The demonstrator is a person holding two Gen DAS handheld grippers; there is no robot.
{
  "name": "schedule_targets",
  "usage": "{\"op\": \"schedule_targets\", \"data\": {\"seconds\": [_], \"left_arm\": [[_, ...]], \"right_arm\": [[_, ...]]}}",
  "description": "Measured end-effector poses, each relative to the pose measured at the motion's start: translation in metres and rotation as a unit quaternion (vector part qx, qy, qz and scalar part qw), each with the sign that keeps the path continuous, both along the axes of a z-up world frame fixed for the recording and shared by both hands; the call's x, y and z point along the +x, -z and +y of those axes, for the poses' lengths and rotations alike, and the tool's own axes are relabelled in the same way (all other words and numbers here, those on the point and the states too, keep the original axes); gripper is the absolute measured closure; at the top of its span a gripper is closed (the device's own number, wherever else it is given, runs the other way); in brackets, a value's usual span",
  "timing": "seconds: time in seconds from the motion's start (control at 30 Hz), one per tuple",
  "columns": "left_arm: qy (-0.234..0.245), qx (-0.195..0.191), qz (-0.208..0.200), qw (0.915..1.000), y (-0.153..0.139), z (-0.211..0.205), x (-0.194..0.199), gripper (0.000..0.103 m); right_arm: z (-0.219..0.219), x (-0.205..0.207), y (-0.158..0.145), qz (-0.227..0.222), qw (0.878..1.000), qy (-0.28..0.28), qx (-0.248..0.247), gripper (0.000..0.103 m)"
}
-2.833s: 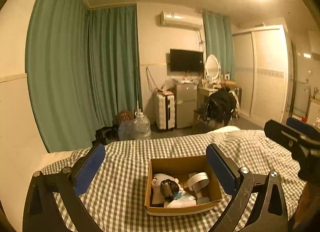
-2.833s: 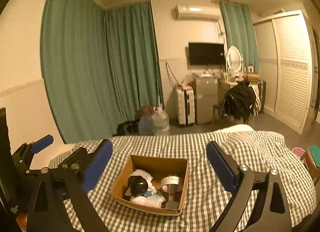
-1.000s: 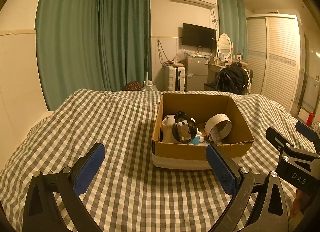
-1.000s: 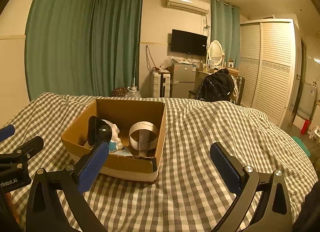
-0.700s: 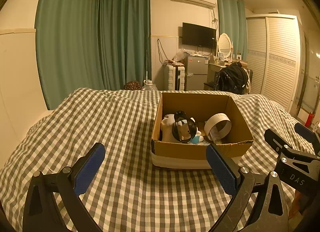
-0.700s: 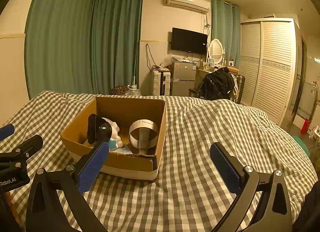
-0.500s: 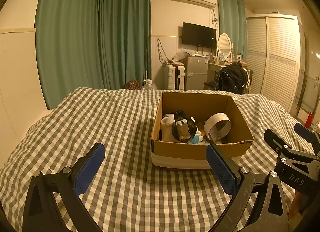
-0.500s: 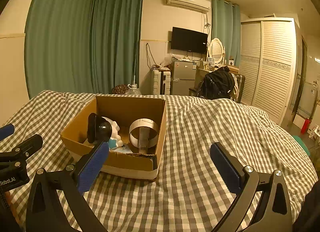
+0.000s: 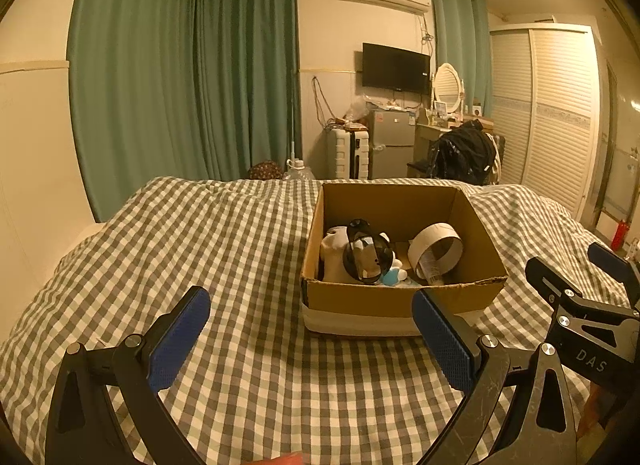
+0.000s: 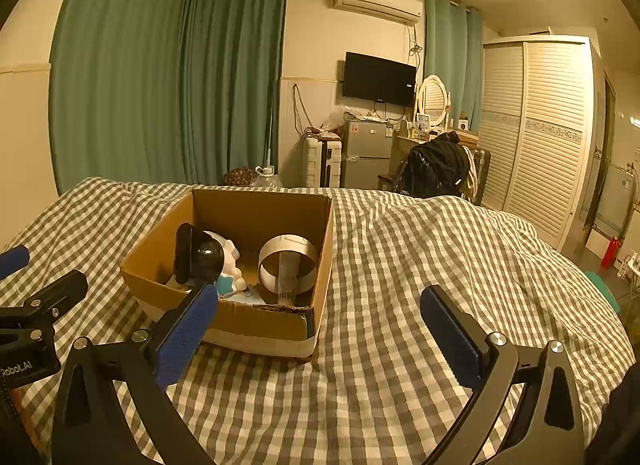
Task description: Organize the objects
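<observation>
Here, the left tongs (image 9: 308, 331) hover released over the checked bed (image 9: 200, 249), the cardboard box (image 9: 400, 299) at their 1 o'clock holding a plush toy (image 9: 334, 253), black goggles (image 9: 366, 251) and tape roll (image 9: 436, 251). The right tongs (image 10: 320, 319), likewise spread and empty, have the box at 11 o'clock.

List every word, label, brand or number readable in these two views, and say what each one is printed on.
"DAS" – on the black frame of the right gripper, seen in the left wrist view.
"Robot.AI" – on the black frame of the left gripper, seen in the right wrist view; the start is cut off by the edge.
Barcode label on the tube in the cardboard box: too small to read.
Stickers on the fridge: too blurred to read.
</observation>
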State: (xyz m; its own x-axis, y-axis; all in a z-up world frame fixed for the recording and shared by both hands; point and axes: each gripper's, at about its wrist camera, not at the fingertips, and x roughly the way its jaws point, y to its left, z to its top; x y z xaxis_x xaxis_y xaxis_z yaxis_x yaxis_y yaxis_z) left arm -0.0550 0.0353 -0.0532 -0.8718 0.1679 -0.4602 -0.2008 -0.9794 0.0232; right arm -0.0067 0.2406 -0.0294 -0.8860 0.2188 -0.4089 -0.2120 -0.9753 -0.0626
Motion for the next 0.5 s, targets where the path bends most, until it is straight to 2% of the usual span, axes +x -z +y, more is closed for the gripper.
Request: {"op": "schedule_targets", "data": {"seconds": [0.5], "left_arm": [[0.000, 0.006, -0.010, 0.9999, 0.0005, -0.0026, -0.0031, 0.000]], "right_arm": [[0.0001, -0.0005, 0.0010, -0.003, 1.000, -0.002, 0.001, 0.001]]}}
